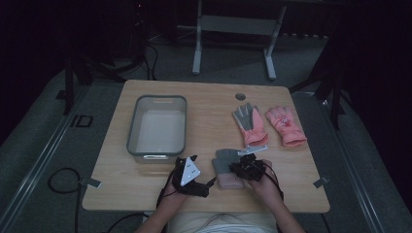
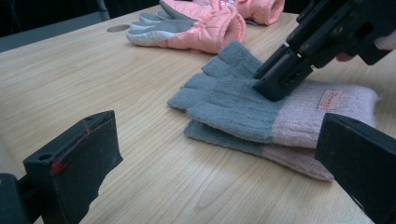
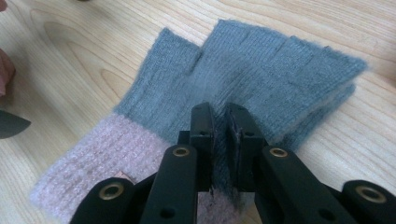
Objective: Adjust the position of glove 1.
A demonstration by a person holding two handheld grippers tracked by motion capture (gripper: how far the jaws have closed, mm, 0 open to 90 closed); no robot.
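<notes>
Pair of knit gloves (image 1: 226, 167), grey at the fingers and pale pink at the cuffs, stacked one on top of the other on the wooden table (image 1: 214, 104), near its front edge and to the right of the grey plastic bin (image 1: 158, 125). Small tan label on the pink cuff of the top one, visible from the left gripper view.

Right gripper (image 1: 246, 164) down on the gloves, tips planted on the grey part right by the pink cuff (looks the same in the left gripper view (image 2: 279, 84), where the black tips dig into the knit). Jaws almost together in the right gripper view (image 3: 219, 122), just a thin strip of grey knit showing in the slit between them. Whether that's an actual pinch on the fabric or just tips pushing down onto it, can't tell for sure from these angles.

Left gripper (image 1: 190, 162) parked just left of the gloves, between them and the bin, jaws spread wide with nothing in between, only bare table and the gloves further off.

Second pair, puffy pink gloves (image 1: 268, 125) with grey palms, lying beyond the knit gloves, side by side. Small round hole (image 1: 240, 96) in the table just past those.
</notes>
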